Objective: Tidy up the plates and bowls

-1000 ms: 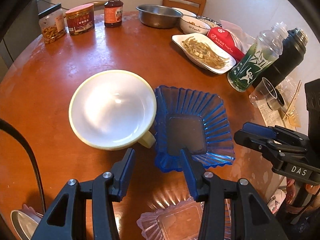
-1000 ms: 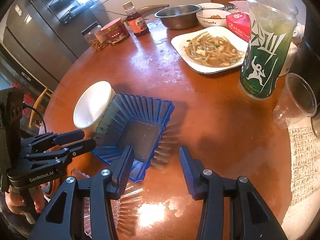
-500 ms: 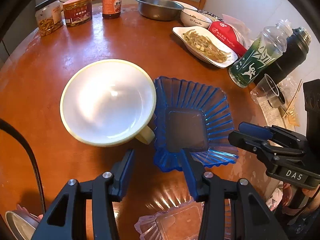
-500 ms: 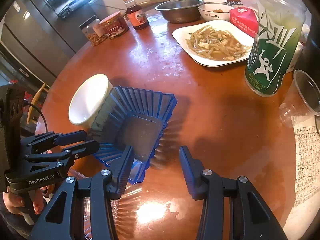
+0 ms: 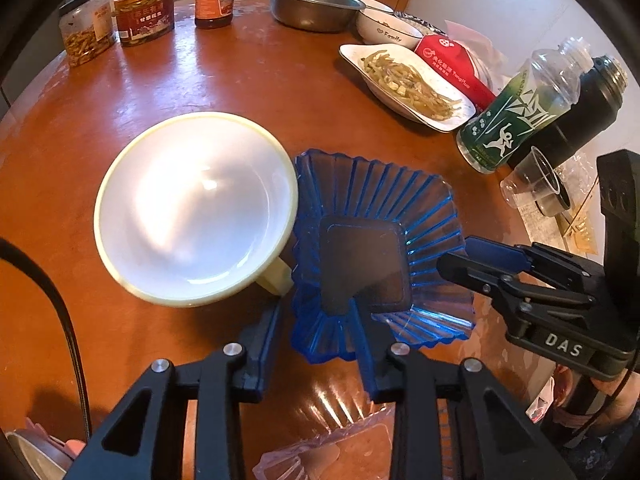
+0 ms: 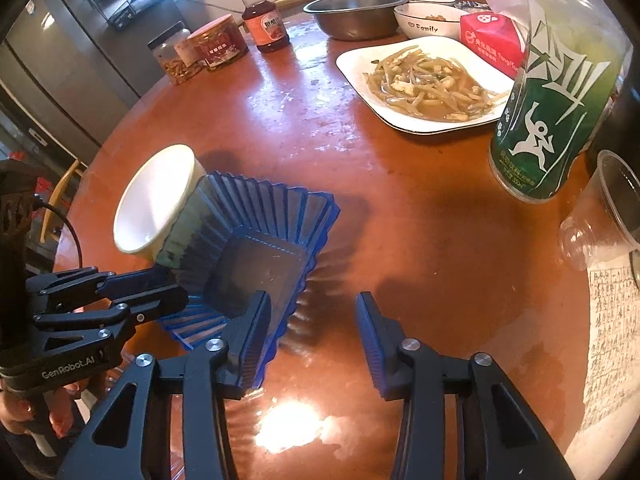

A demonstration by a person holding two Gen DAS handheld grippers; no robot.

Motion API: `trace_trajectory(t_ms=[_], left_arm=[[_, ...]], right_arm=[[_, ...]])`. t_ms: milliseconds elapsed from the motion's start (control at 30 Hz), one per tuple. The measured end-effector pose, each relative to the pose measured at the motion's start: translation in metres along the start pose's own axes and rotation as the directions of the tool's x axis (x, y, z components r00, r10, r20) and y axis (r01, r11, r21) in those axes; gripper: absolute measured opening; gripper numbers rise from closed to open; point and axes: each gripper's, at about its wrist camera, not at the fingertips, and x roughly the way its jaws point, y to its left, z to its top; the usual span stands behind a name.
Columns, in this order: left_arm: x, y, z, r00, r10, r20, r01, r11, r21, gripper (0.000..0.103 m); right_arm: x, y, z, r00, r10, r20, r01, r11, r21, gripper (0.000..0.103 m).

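Near the middle of the round reddish-brown wooden table (image 5: 240,80): a square blue translucent fluted plastic dish (image 5: 380,240), its left rim touching a round white bowl with a cream rim and stub handle (image 5: 196,208). Below the left gripper (image 5: 316,332), at the near edge, a clear pinkish fluted dish of the same shape (image 5: 340,452), only partly in view. Left gripper spread open, straddling the blue dish's near corner, right finger (image 5: 360,320) over the inside of the wall, left finger outside it; contact not certain. Right gripper (image 6: 312,336) also released, wide apart, left finger (image 6: 256,328) at the dish's near right edge, right finger above bare table. Probably light and stiff, that blue dish, thin-walled and glossy, so likely slick between the pads and inclined to skate on the polished top if nudged; brittle at the ribbed rim, perhaps. Best hold, by judgement: a pinch across the flared wall near a corner, one pad inside and one outside, deep enough to catch the ribs. White bowl likely heavier and harder, safest gripped over the rim close to the handle. Farther right, a white plate of noodles (image 6: 424,84) and a green-labelled bottle (image 6: 548,120), well apart.
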Motion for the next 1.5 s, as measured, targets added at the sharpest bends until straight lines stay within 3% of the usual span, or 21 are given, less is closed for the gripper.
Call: trace_trajectory(t_ms=[333, 433, 667, 867, 1167, 1500], left_arm=[[0.006, -0.012, 0.001, 1.000, 0.003, -0.014, -0.003, 0.999, 0.033, 0.030], [0.006, -0.018, 0.000, 1.000, 0.006, -0.020, -0.004, 0.999, 0.052, 0.030], [0.001, -0.024, -0.001, 0.999, -0.007, -0.032, 0.009, 0.997, 0.081, 0.030], [0.001, -0.011, 0.010, 1.000, -0.003, -0.012, 0.003, 1.000, 0.026, 0.030], [0.013, -0.018, 0.018, 1.000, 0.008, -0.025, -0.007, 0.999, 0.038, 0.030], [0.020, -0.025, 0.021, 0.999, 0.043, -0.020, -0.042, 0.997, 0.058, 0.018]], right_arm=[[0.009, 0.006, 0.010, 1.000, -0.007, 0.001, 0.007, 0.998, -0.057, 0.021], [0.012, 0.004, 0.013, 1.000, -0.021, 0.002, 0.021, 0.998, -0.066, 0.019], [0.019, -0.003, 0.018, 1.000, -0.018, -0.013, 0.017, 0.998, -0.062, 0.018], [0.021, -0.001, 0.019, 1.000, -0.026, -0.009, 0.025, 0.997, -0.079, 0.018], [0.027, -0.001, 0.021, 1.000, -0.010, -0.023, 0.008, 0.997, -0.078, 0.016], [0.031, 0.002, 0.023, 1.000, -0.012, -0.027, 0.010, 0.996, -0.087, 0.011]])
